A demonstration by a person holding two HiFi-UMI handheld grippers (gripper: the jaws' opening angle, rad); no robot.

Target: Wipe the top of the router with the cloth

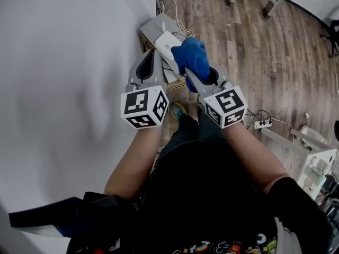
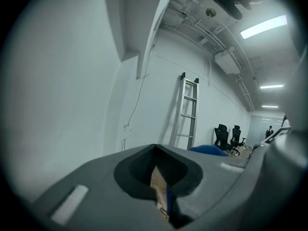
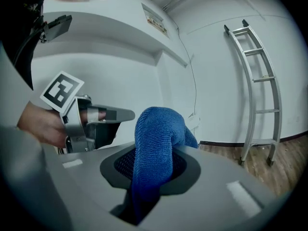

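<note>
One white router (image 1: 166, 42) sits on a cardboard box (image 1: 151, 28) by the wall | blue cloth (image 1: 192, 56) bunched just over it, clamped in the right gripper (image 3: 151, 174) | left gripper (image 2: 161, 196) alongside, jaws together, empty | risk: a hard swipe may push the light router off its box or snag its cables (image 1: 177, 7)

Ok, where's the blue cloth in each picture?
Head view: blue cloth, top middle, at the white router.
Left gripper view: probably the small blue bump, low, right of middle.
Right gripper view: big, dead centre.
Shared landmark: the ladder, in both gripper views.
</note>
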